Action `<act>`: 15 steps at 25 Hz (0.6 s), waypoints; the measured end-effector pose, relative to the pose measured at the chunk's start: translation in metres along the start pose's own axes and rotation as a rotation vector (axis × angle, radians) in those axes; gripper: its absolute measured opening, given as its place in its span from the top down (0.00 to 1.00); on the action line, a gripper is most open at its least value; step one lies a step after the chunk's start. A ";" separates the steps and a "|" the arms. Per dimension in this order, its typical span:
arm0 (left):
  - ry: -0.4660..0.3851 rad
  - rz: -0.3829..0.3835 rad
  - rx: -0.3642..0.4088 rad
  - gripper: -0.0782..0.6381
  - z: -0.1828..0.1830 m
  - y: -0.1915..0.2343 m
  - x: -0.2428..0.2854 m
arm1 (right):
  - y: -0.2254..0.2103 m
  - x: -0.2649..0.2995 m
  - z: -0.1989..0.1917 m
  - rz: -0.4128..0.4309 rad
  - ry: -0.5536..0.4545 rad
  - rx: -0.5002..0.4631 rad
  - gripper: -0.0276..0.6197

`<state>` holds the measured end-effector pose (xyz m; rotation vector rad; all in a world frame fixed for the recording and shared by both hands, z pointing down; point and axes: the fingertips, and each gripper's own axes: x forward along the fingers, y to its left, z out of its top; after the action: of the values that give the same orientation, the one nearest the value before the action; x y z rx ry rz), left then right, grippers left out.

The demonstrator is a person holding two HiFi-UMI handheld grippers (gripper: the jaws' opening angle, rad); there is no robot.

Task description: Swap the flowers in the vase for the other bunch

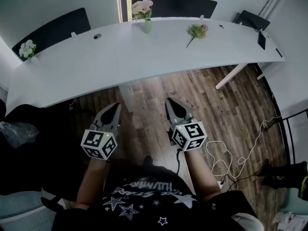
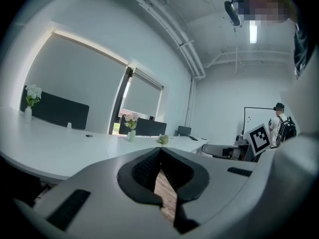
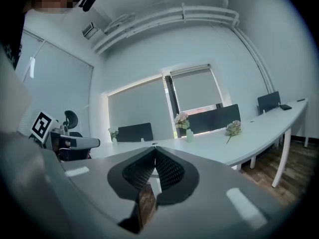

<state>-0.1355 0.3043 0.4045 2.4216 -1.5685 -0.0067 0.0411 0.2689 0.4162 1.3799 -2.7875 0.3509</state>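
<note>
A long, curved white table [image 1: 120, 57] spans a pale-walled office with a wooden plank floor [image 1: 231, 109], drawn window blinds [image 3: 194, 88] and a white cable [image 1: 226, 162] looping over the boards at the right. Three dark screens [image 1: 173, 6] stand along the table's far edge. There are two vases of flowers and one bunch lying flat. The pale green vase [image 1: 147, 26] stands near the far edge at mid-table and holds the pink flowers [image 1: 143, 7]. The loose bunch [image 1: 198, 31] lies on the tabletop to its right, well apart from it. A small vase of white flowers [image 1: 27, 49] stands at the far left end. Two grippers are held side by side over the floor, short of the table's near edge, on forearms stretched forward and pointing roughly level at the table. The left gripper [image 1: 114, 106] has its jaws pressed together on nothing, and the right gripper [image 1: 169, 101] is likewise closed and empty.
</note>
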 end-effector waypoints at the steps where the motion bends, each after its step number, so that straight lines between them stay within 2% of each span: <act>1: 0.005 -0.004 0.001 0.88 -0.001 -0.003 0.004 | -0.004 0.000 -0.001 -0.001 0.001 0.010 0.95; 7: 0.015 -0.013 0.007 0.88 0.004 -0.009 0.027 | -0.023 0.005 -0.004 -0.023 0.008 0.044 0.95; 12: 0.010 -0.007 0.044 0.88 0.009 0.004 0.055 | -0.040 0.022 -0.007 -0.048 0.032 0.064 0.95; 15: 0.002 -0.018 0.025 0.88 0.012 0.019 0.081 | -0.054 0.038 -0.003 -0.065 0.038 0.053 0.95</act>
<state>-0.1205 0.2221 0.4077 2.4545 -1.5552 0.0120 0.0599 0.2085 0.4337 1.4550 -2.7151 0.4473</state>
